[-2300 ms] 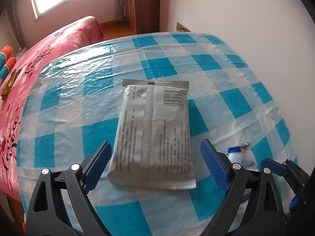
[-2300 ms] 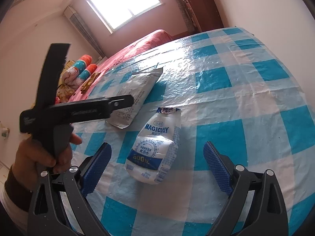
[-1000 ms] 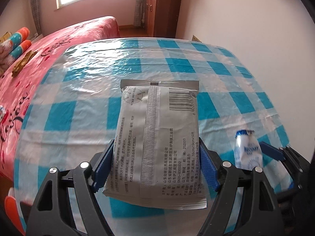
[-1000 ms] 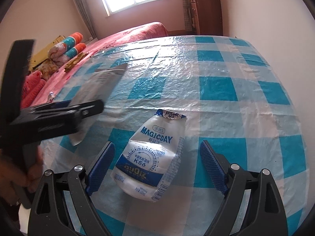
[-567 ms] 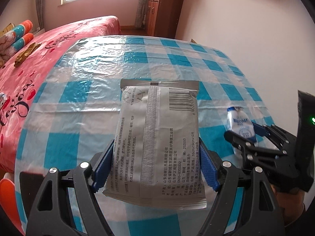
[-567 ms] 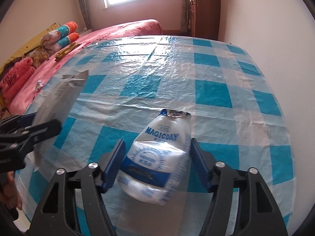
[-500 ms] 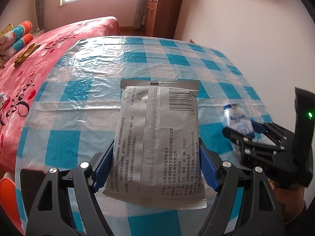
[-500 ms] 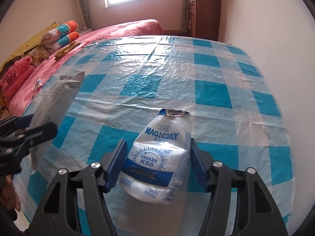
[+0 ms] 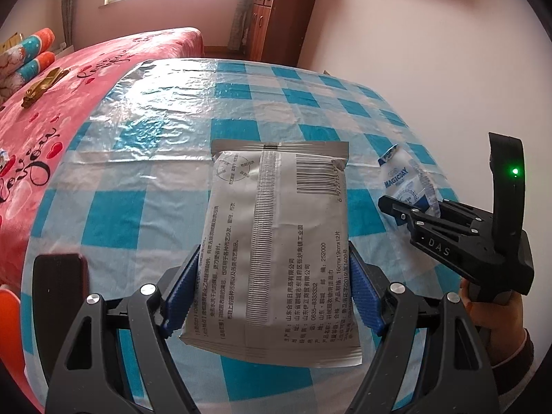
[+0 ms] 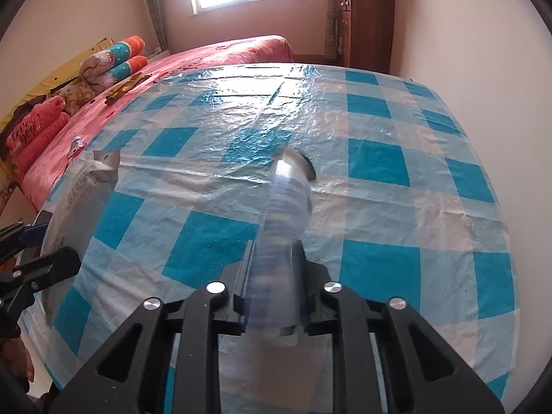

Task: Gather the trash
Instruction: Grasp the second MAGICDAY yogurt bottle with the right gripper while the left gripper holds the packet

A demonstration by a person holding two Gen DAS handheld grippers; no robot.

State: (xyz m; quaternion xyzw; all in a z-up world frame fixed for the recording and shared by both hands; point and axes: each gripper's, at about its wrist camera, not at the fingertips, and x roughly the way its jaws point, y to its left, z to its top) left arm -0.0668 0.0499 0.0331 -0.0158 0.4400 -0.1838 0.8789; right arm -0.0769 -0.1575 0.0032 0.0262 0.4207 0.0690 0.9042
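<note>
Between the right claw (image 10: 272, 296) pads, pouch (image 10: 286, 214).

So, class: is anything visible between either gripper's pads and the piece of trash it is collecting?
Nothing visible. The left gripper clamps the grey packet directly, and the right gripper is shut on the blue-and-white pouch.

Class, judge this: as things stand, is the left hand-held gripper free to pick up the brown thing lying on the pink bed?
Probably not: the left hand-held gripper is shut on the silver wipes packet, and the brown thing lies far off on the pink bed.
</note>
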